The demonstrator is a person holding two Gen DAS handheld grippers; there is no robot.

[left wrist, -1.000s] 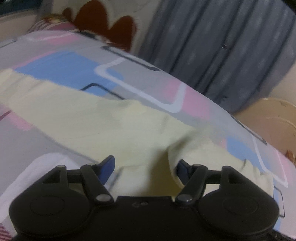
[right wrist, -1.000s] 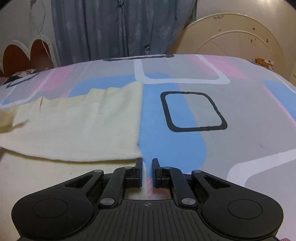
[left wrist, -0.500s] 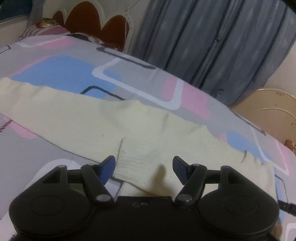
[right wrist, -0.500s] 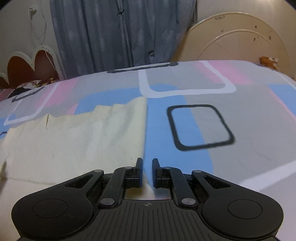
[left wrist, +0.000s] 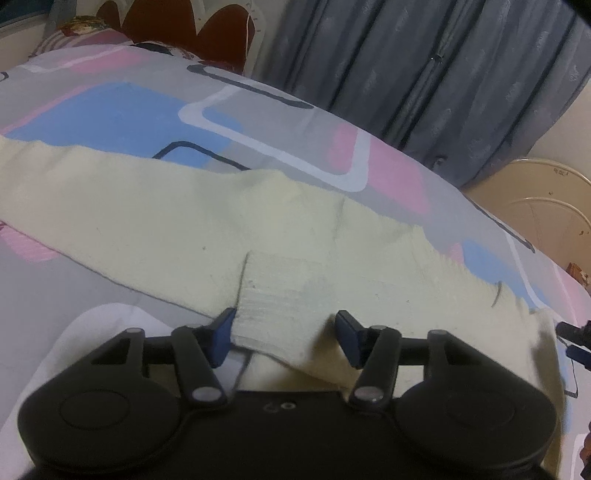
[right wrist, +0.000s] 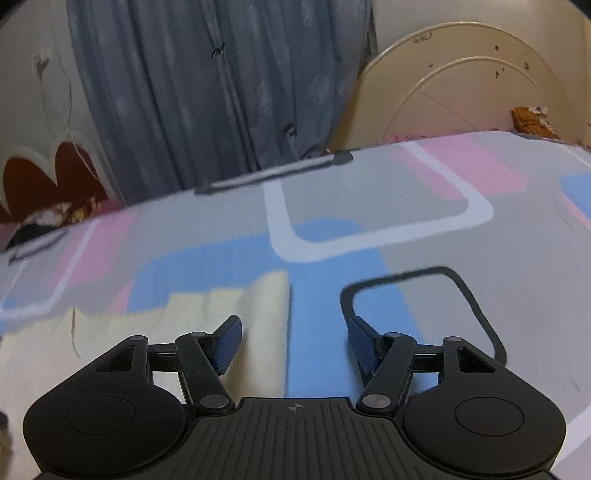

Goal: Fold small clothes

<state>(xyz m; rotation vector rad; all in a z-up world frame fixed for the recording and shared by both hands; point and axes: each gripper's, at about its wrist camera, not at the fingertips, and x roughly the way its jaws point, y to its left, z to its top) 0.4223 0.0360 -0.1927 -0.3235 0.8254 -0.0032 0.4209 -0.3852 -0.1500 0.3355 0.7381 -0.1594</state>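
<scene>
A pale yellow knitted garment (left wrist: pixel 155 218) lies spread across the patterned bedsheet (left wrist: pixel 122 110). Its ribbed cuff (left wrist: pixel 277 302) is folded over the body and lies just in front of my left gripper (left wrist: pixel 284 334), which is open and empty above it. In the right wrist view the garment's right edge (right wrist: pixel 266 314) runs between the fingers of my right gripper (right wrist: pixel 293 345), which is open and holds nothing. The right gripper's tips (left wrist: pixel 576 339) show at the right edge of the left wrist view.
Grey-blue curtains (right wrist: pixel 207 92) hang behind the bed. A brown scalloped headboard (left wrist: pixel 184 26) and a pillow (left wrist: pixel 81 37) are at the far left. A cream round panel (right wrist: pixel 465 85) leans against the wall at the right.
My right gripper has opened and let go of the garment edge, then lifted. The sleeve has been laid over the body, and my left gripper, open throughout, has drawn back slightly.
</scene>
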